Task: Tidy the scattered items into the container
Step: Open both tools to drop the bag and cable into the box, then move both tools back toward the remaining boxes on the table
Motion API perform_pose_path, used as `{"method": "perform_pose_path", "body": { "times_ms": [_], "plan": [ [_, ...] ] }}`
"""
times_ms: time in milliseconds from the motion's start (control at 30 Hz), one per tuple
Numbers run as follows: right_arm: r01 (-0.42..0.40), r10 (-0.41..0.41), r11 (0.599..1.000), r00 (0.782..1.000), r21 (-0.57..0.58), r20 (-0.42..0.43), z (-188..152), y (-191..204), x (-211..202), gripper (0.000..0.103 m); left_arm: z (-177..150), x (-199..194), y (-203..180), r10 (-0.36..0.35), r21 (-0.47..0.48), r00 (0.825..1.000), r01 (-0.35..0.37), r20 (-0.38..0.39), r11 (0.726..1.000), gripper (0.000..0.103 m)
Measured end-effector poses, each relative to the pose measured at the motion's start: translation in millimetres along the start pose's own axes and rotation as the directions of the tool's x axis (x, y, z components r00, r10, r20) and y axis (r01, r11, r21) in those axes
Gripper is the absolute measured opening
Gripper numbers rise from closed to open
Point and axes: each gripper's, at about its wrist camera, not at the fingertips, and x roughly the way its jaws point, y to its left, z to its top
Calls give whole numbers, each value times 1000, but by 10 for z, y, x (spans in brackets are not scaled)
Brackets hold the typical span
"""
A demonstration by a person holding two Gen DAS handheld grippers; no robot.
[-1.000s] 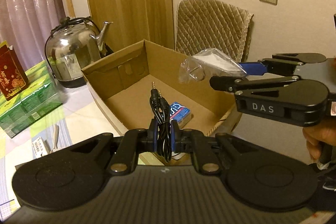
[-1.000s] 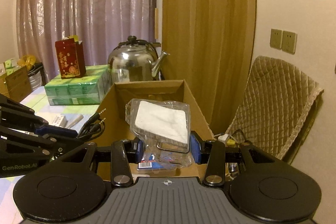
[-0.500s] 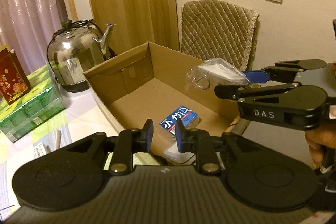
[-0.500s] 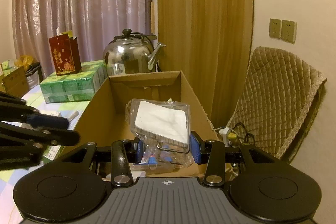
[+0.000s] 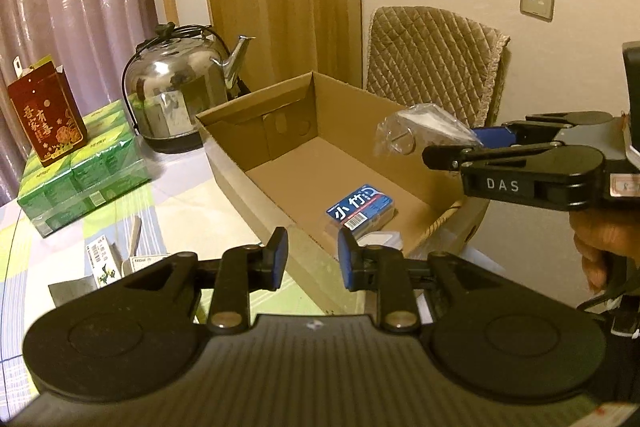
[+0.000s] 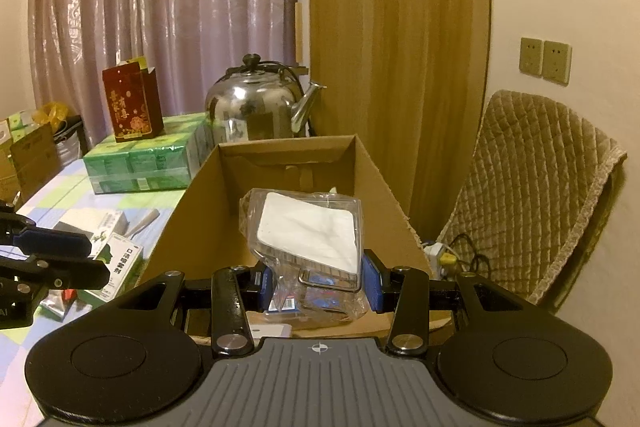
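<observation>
Cable released: your left claw [image 5: 312,259] is opening, empty, beside the cardboard box [image 5: 248,163]. Right claw [image 6: 318,281] is clamped on the plastic packet [image 6: 308,227]; drop it next.

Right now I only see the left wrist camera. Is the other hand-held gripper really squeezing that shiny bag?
Observer: Yes. The right wrist view shows the right hand-held gripper with both blue pads pressed on the clear bag.
Operator: What's inside it?
Observer: A flat white square, tilted, fills most of it.
Operator: Is anything hiding past the green packs?
Observer: Yes. Beyond the green packs there is something yellow and crumpled, and brown boxes beside it.
</observation>
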Motion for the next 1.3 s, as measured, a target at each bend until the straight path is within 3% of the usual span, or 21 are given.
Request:
{"method": "perform_pose_path", "body": {
  "times_ms": [333,400,433,467,700,900,1300],
  "plan": [
    [-2,2,1000,1000,3,-3,26,45,110,41,-32,-5,65,4,-25,1000,-4,-4,1000,22],
    [-4,4,1000,1000,-8,-3,28,51,140,53,-49,-1,77,6,-27,1000,-6,-10,1000,22],
    [-1,1,1000,1000,-6,-1,27,48,142,67,-60,-3,84,8,-28,1000,-9,-12,1000,22],
    [-4,4,1000,1000,5,5,26,34,134,69,-71,-5,95,9,-31,1000,-10,-13,999,22],
    [-10,10,1000,1000,18,8,-62,46,-41,70,-171,-71,195,28,-71,999,-30,-20,997,25],
    [-27,27,999,1000,22,1,-174,171,-233,77,-329,-230,293,52,-115,998,-56,-35,992,26],
    [-109,109,994,994,-2,23,-227,678,-633,86,-952,-842,657,163,-217,981,-182,-106,959,34]
  ]
}}
